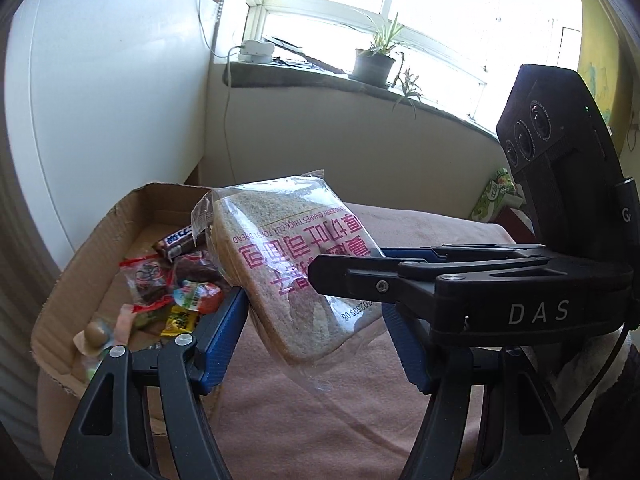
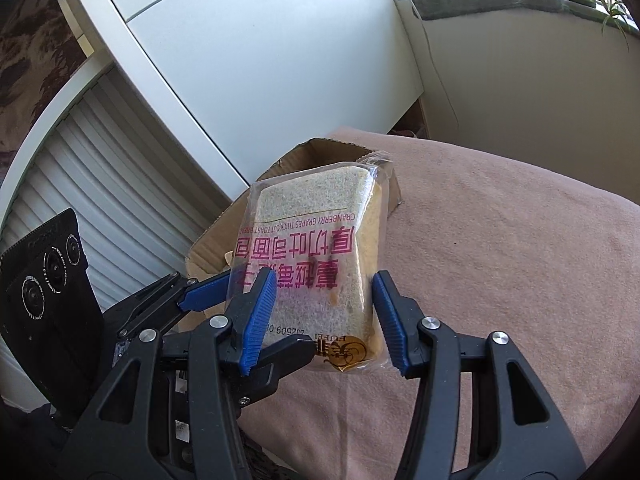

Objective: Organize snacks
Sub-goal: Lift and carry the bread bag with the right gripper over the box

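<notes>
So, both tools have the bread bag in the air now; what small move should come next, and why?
Probably carry the bread bag sideways until it is over the cardboard box. The left tool and the right tool both grip it, it hangs above the pink blanket, and the box beside it already holds small snacks.

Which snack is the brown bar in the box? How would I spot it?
Find the open cardboard box on the pink blanket. Among its small bright wrappers, look at the far end, beside the bagged toast. The dark brown wrapped bar has white lettering; its neighbours are red and yellow.
</notes>
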### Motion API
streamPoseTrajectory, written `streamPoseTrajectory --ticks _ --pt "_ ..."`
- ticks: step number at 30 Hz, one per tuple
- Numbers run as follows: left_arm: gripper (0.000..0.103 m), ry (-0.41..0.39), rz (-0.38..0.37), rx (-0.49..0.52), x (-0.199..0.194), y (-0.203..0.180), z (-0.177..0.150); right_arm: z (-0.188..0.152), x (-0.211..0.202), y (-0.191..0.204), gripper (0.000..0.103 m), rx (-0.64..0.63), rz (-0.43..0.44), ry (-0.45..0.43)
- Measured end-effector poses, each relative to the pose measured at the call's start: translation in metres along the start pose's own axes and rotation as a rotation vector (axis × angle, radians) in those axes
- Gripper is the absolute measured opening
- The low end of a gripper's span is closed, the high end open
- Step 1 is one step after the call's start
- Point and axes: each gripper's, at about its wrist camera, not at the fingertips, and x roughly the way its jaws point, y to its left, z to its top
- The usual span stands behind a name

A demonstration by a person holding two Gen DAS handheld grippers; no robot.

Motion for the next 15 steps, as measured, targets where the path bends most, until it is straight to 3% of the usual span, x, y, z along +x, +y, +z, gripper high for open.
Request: streamPoseTrajectory --ticks 7,15 --pt "0.069 -0.019 0.062 -0.040 -0.016 0.041 0.004 0.020 0.036 0.027 0.053 -0.053 0.038 0.016" --pt "0.069 -0.011 0.102 -0.081 -0.006 0.076 0.011 0.036 0.068 0.037 0.053 -0.082 0.052 0.048"
